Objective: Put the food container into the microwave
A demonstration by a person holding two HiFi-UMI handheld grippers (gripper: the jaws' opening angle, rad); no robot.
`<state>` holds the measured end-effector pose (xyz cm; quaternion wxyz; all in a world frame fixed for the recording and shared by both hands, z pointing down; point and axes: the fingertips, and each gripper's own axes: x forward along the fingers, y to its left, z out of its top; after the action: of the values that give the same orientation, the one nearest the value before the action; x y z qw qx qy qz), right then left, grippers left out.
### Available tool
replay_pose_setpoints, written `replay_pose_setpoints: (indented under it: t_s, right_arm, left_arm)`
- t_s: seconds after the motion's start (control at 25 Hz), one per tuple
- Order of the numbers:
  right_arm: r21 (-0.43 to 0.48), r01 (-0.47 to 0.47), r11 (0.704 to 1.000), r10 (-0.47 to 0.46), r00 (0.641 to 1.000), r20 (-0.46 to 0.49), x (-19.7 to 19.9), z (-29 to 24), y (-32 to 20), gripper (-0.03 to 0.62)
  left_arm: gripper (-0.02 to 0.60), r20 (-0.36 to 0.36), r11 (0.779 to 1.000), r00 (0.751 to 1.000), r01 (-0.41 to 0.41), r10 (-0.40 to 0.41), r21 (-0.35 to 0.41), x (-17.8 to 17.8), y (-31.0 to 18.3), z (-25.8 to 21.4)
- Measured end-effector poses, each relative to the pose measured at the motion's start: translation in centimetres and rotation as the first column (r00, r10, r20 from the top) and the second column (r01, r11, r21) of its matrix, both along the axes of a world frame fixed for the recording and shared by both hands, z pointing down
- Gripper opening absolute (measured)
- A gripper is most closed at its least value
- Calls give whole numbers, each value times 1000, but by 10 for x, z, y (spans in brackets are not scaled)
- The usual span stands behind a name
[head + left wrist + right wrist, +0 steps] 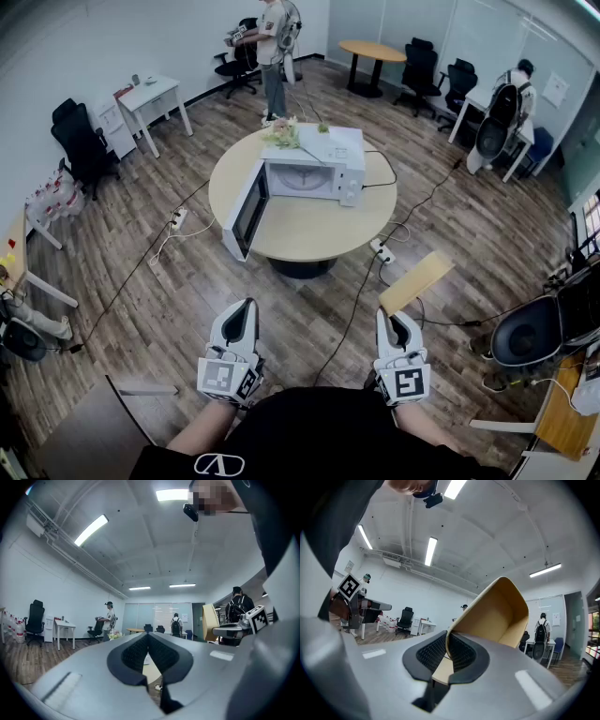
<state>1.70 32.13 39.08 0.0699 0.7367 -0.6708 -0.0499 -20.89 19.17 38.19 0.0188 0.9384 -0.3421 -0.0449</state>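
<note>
Kraft-brown food container [415, 280], open-topped with rounded corners, is riding tilted in our right gripper [399, 319], whose jaws are clamping one thin side wall. We are holding it in the air above the wooden floor [178, 291], well short of the round table [309, 239]. Our left gripper [244, 311] is hanging alongside, jaws pressed together and holding nothing. On the table the white microwave [314, 173] is standing with its door [246, 214] hanging wide open to the left, reaching out over the table's rim. Open floor is lying between us and the table, crossed by a black cable [354, 305], with a power strip [382, 251] near the table's foot.
</note>
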Motion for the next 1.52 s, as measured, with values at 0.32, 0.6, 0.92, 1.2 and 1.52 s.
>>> replay_pose_setpoints:
  t_s: [0.32,0.6,0.92,1.2,1.52]
  right_arm:
    - [70,61,996,-61,998,-8,9,-5,4,21]
    - [63,49,997,-50,998,21,34,2,20,21]
    - [52,135,989,-136,990,21,50,18,41,21]
    - [69,206,976,-212,974,83,68,33,43,21]
    - [76,207,975,-212,976,60,82,37,6,21]
  left_arm:
    - [1,-9,1000,1000,8,-8,7,15,5,-5]
    - [0,2,1000,1000,6,-6,3,36,24,-1]
    - [0,32,1000,999,23,-24,9,72,54,5]
    - [0,78,1000,997,25,-26,4,101,76,16]
    - [0,72,1000,997,13,-14,17,119,38,21]
